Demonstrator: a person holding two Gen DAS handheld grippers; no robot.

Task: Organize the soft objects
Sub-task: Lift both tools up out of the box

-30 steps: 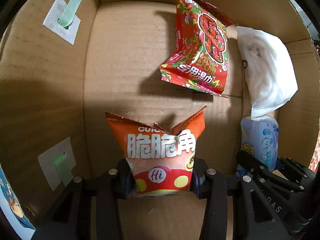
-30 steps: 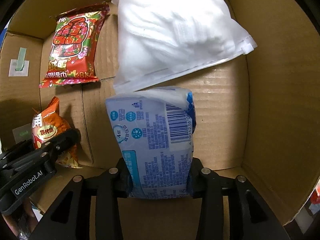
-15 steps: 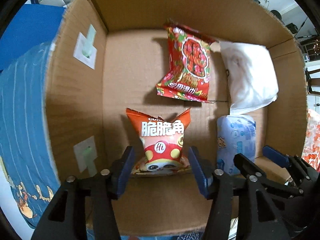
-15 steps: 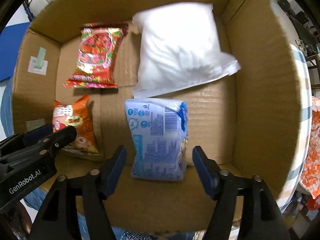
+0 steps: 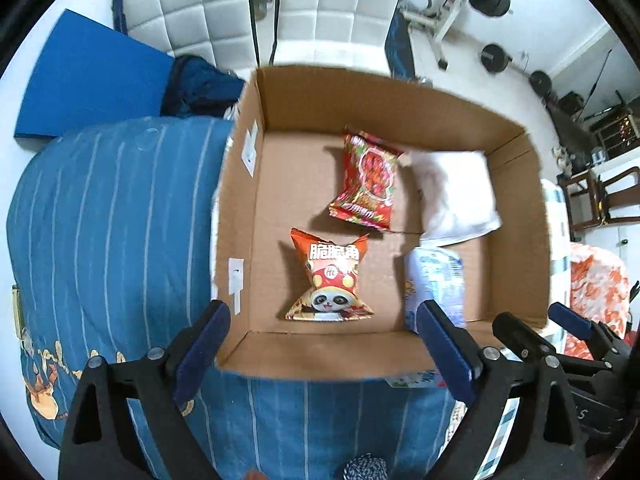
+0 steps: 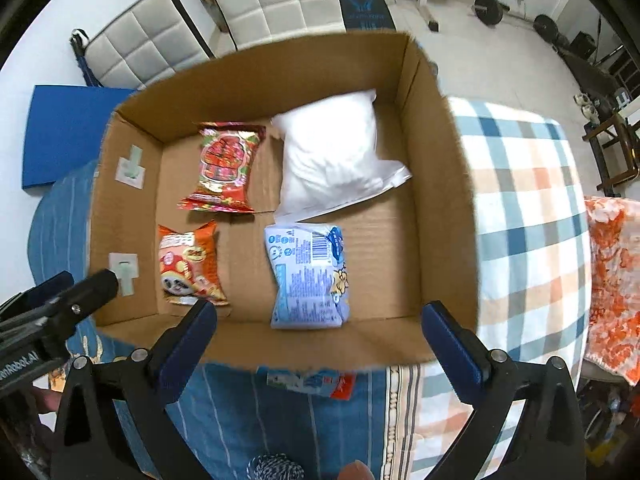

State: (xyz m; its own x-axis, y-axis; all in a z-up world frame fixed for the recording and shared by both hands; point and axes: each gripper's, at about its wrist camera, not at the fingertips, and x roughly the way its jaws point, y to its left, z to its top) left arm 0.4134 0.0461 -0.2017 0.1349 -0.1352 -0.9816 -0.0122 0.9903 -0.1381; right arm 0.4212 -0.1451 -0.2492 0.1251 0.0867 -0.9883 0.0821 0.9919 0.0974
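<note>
step: drop-off basically done, orange snack bag (image 5: pixel 329 280) and blue tissue pack (image 6: pixel 308 276) lie low in the cardboard box (image 6: pixel 444 216) | left claw (image 5: pixel 322 344) and right claw (image 6: pixel 320 338) just opened, spread wide, nothing between | next: probably grab more soft stuff outside the box

Down on the bed (image 5: pixel 112 216), a blue striped cover on its left half, a checked blanket (image 6: pixel 528 208) over its right. Sitting on it, the open cardboard box (image 6: pixel 444 208), and an orange-patterned cloth (image 6: pixel 612 280) at the right edge.
</note>
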